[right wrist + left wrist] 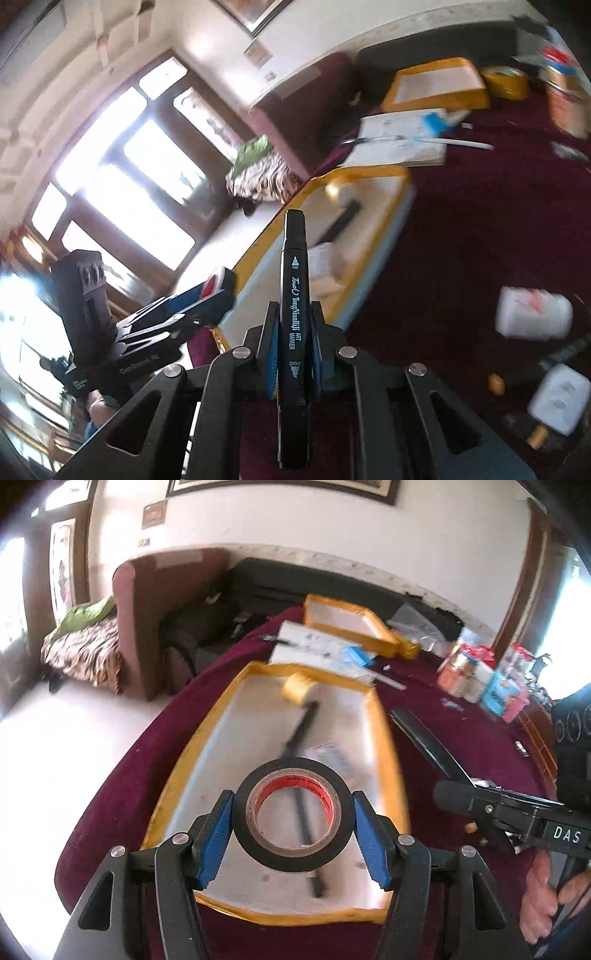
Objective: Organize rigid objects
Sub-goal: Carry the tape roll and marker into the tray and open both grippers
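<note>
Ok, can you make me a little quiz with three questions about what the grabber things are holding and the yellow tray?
1. True or false: the left gripper is squeezing a roll of black tape.
2. What does the right gripper hold? A) a spoon B) a black art marker C) a pair of scissors
3. Fill in the blank: the tape roll hangs above the tray with the ______ rim.

Key:
1. True. The blue pads press on both sides of the roll.
2. B. The marker points forward between the closed fingers.
3. Yellow. A long black stick and a small yellow roll already lie in it.
</note>
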Demonstrator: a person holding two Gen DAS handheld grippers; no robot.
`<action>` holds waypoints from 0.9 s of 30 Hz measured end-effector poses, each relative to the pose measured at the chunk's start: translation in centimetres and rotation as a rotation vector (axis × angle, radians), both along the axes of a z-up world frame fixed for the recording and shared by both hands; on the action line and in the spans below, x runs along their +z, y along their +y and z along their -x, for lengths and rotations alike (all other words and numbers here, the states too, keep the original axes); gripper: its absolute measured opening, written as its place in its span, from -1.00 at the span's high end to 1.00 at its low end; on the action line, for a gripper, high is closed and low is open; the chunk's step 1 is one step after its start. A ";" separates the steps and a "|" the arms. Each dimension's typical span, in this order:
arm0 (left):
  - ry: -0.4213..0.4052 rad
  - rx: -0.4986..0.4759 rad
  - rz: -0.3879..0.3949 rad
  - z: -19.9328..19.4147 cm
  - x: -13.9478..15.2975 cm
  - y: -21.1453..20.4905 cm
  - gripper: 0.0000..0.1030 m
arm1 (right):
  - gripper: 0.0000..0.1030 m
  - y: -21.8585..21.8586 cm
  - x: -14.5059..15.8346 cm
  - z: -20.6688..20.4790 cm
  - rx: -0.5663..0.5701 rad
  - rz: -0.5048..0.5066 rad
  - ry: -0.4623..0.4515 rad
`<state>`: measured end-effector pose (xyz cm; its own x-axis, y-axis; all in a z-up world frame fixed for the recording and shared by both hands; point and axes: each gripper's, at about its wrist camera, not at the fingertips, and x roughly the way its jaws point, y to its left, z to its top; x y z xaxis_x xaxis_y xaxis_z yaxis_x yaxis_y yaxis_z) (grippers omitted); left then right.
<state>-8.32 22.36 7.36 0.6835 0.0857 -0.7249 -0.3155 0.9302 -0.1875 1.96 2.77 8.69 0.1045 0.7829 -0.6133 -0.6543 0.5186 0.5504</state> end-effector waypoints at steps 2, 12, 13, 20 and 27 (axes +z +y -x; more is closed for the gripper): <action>0.017 0.018 0.012 -0.3 -1.2 1.0 -0.28 | 0.72 2.7 -0.8 -0.1 0.013 0.034 0.008; 0.061 0.016 0.033 -1.3 -4.4 2.0 -0.28 | 0.72 7.5 -4.8 -0.4 -0.004 0.159 0.077; 0.063 0.014 0.032 -1.4 -4.6 2.0 -0.28 | 0.72 7.6 -4.8 -0.3 -0.005 0.159 0.081; 0.081 0.003 0.003 -1.9 -4.8 1.3 -0.28 | 0.72 8.1 -4.7 0.1 -0.045 0.213 0.027; 0.089 0.012 -0.025 -1.7 -4.8 1.1 -0.30 | 0.61 8.7 -4.5 0.0 -0.023 0.232 0.000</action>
<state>-6.65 23.46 2.53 0.6154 0.1126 -0.7801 -0.3413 0.9302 -0.1349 1.99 11.43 4.24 0.1201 0.6182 -0.7768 -0.6409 0.6458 0.4149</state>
